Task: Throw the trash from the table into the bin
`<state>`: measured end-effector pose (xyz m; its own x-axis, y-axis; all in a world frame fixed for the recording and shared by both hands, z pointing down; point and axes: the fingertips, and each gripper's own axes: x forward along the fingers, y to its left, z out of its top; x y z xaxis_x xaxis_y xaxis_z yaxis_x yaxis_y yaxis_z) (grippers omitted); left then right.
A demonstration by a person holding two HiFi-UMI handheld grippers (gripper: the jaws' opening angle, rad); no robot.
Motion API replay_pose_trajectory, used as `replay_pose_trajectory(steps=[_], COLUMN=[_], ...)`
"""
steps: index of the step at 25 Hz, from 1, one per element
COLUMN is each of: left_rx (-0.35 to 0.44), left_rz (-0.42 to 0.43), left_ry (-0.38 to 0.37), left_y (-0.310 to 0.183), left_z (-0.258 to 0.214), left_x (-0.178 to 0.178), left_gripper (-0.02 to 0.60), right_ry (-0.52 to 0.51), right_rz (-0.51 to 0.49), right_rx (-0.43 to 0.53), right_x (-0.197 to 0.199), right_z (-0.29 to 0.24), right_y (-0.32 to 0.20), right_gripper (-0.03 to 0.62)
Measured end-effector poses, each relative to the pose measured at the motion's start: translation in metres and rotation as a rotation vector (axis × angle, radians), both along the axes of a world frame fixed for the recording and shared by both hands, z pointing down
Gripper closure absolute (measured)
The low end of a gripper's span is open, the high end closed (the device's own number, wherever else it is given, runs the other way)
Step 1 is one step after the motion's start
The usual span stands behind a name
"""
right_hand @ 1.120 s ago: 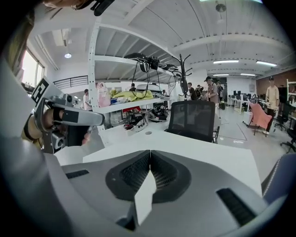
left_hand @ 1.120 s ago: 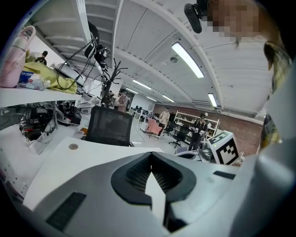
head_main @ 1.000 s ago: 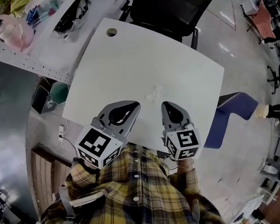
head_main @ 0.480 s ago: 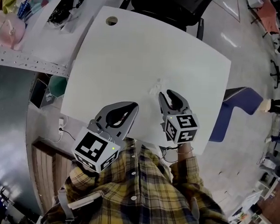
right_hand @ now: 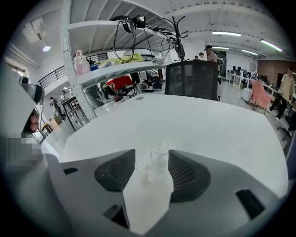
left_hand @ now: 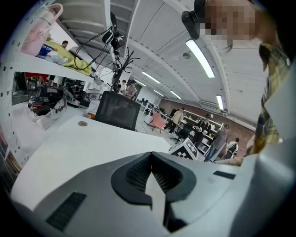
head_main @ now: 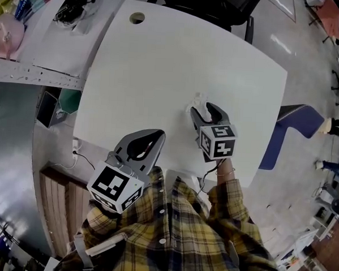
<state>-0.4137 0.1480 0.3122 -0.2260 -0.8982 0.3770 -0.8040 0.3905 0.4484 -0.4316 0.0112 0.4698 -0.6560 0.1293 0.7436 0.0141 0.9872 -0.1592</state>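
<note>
here, nearest the body, the left gripper (head_main: 156, 138) is pressed together and idle; the right gripper (head_main: 208, 111), jaws just spread, straddles the crumpled tissue (right_hand: 154, 162) on the white surface (right_hand: 208, 125). best to sink until they flank it, then close gently.

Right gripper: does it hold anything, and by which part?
The right gripper holds nothing: its jaws have just been opening and stand apart around the crumpled white trash on the table, not pressing it.
</note>
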Motion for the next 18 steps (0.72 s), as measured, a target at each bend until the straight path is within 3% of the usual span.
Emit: replay_pose_trajectory(steps=[11, 18], left_rx=[-0.007, 0.002], left_rz=[-0.049, -0.046], left_ry=[0.015, 0.009], left_y=[0.02, 0.023], left_z=[0.006, 0.004], left_x=[-0.008, -0.012], left_gripper=[0.572, 0.572], right_ry=[0.072, 0.083], right_rz=[0.006, -0.021], right_rx=[0.065, 0.135], right_x=[-0.002, 0.0], right_z=[0.023, 0.025], right_y=[-0.001, 0.0], right_gripper=[0.392, 0.548])
